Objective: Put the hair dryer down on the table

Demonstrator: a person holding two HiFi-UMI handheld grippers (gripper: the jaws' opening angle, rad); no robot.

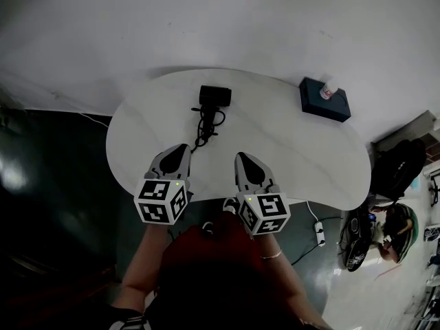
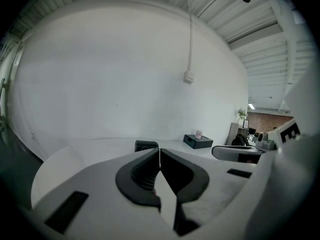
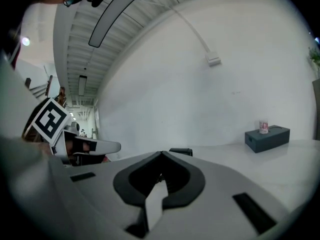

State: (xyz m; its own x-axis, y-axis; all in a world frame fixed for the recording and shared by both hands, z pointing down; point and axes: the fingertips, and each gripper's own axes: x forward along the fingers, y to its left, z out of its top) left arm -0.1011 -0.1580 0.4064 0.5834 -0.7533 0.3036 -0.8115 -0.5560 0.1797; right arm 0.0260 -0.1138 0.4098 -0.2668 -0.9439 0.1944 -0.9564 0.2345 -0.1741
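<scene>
**A:** What's tough to make out here?

**B:** The black hair dryer. From the head view it's just a dark block, and I can't separate handle from nozzle. In both gripper views the grey gripper bodies hide all but a dark sliver of it.

**A:** Anything else around?

**B:** A dark blue rectangular box at the far right of the white rounded desk. Something small and pale sits on top, too small to name.

**A:** And the dryer?

**B:** It's lying on the desk, mid far edge. Its black cord bunches toward the near edge, ending just beside the left gripper. The right gripper hovers alongside. Both have their fingers pressed together, holding nothing.
</scene>
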